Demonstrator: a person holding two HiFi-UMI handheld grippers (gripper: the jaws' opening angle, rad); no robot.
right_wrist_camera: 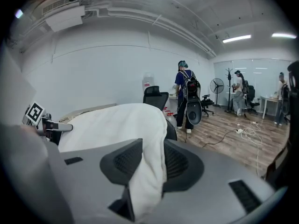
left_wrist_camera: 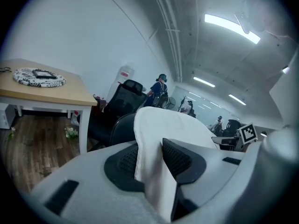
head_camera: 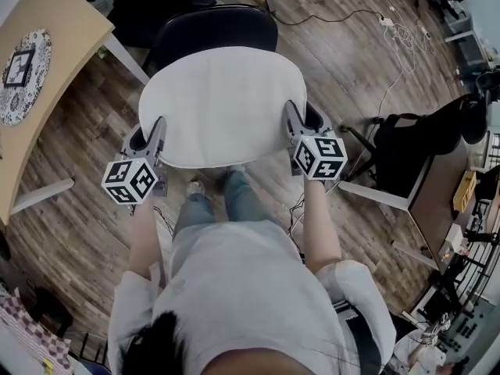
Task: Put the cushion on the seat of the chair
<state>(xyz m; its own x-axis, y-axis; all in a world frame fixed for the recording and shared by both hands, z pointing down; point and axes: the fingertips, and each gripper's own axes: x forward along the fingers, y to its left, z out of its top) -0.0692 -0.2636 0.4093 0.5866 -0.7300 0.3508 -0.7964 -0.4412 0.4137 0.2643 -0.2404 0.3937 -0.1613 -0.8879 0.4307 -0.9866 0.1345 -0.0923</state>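
**Cushion held over the chair, seat hidden beneath**

The cushion (head_camera: 223,104) is seen in the centre of the head view, white and broad, with its long axis running from left to right in the frame. It is gripped at both ends. The left hand-held gripper (head_camera: 158,131) is closed on its left edge and the right hand-held gripper (head_camera: 294,119) on its right edge, and in each gripper view the fabric is pinched between the pads. The chair (head_camera: 215,28) is found at the upper centre, with its black backrest showing just above the cushion. The seat is covered by the cushion, so it is judged to lie directly below. Both hands are placed about equally near the chair.
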